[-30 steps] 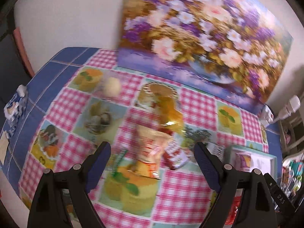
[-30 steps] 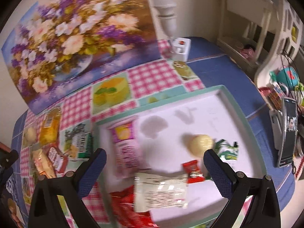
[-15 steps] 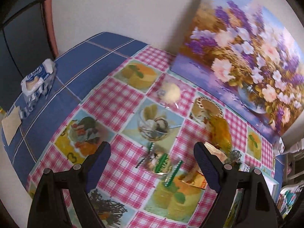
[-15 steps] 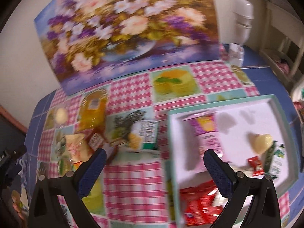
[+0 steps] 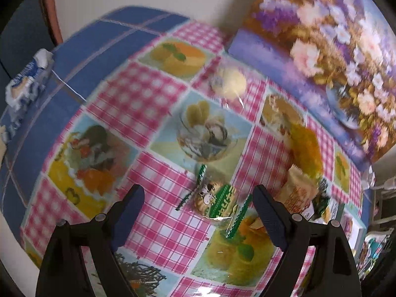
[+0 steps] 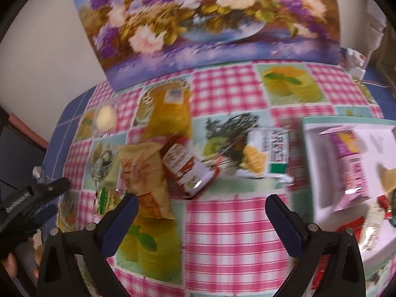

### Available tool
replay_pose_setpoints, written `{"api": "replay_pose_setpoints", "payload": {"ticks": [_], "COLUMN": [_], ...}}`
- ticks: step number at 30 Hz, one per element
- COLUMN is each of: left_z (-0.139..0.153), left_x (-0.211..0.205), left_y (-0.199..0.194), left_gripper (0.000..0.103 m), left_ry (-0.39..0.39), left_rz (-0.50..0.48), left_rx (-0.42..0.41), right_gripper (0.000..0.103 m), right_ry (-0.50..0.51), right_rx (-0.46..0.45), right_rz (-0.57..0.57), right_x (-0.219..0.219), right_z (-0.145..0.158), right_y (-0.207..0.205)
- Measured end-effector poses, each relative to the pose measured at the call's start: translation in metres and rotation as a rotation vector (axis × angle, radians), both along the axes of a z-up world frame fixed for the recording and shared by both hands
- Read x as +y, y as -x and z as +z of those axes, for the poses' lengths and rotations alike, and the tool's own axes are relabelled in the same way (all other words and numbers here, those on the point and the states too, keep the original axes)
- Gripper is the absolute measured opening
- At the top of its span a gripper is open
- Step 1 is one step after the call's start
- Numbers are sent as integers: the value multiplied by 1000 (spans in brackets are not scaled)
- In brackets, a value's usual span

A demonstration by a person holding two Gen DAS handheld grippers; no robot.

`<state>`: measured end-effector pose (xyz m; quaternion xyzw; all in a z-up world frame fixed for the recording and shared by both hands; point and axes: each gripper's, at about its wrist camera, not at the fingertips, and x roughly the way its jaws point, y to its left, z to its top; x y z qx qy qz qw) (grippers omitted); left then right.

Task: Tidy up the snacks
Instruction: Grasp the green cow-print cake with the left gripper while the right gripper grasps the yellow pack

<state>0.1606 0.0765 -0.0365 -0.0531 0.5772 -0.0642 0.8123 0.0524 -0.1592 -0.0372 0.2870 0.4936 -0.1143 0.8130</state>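
Now the small green-striped sweet point(image 5: 217, 203) lies on the checked tablecloth point(image 5: 158, 222) right between the fingers of my left gripper point(image 5: 198, 216), whose jaws stand wide and touch nothing. My right gripper point(image 6: 200, 219) is also spread wide and empty, hovering over bare cloth between the loose snacks and the tray point(image 6: 319, 173).

Judging by how things lie, I am partway through. In the tray I can see a pink packet point(image 6: 346, 163), a pale yellow piece point(image 6: 388, 178) and some red wrappers point(image 6: 356, 225) already put away. Still out on the cloth are the beige bag point(image 6: 146, 173), the red-and-white bar point(image 6: 183, 165), the orange bag point(image 6: 168, 113), the white cracker pack point(image 6: 269, 153) and a round pale sweet point(image 6: 106, 117) near the flower painting point(image 6: 210, 22).
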Motion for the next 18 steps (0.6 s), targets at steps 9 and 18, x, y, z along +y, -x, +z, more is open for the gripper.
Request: {"api": "replay_pose_setpoints", "payload": {"ticks": [9, 18], "left_z": [-28, -43], "left_x": [-12, -25], "left_y": [-12, -14], "left_gripper": [89, 88], "left_ry": [9, 6], "left_rz": [-70, -114], "left_rx": [82, 125], "right_gripper": [103, 92], "right_ry": [30, 95], "right_rx": [7, 1], "right_rz": [97, 147], "right_x": [37, 54], "right_z": [-11, -12], "right_y": [-24, -36]}}
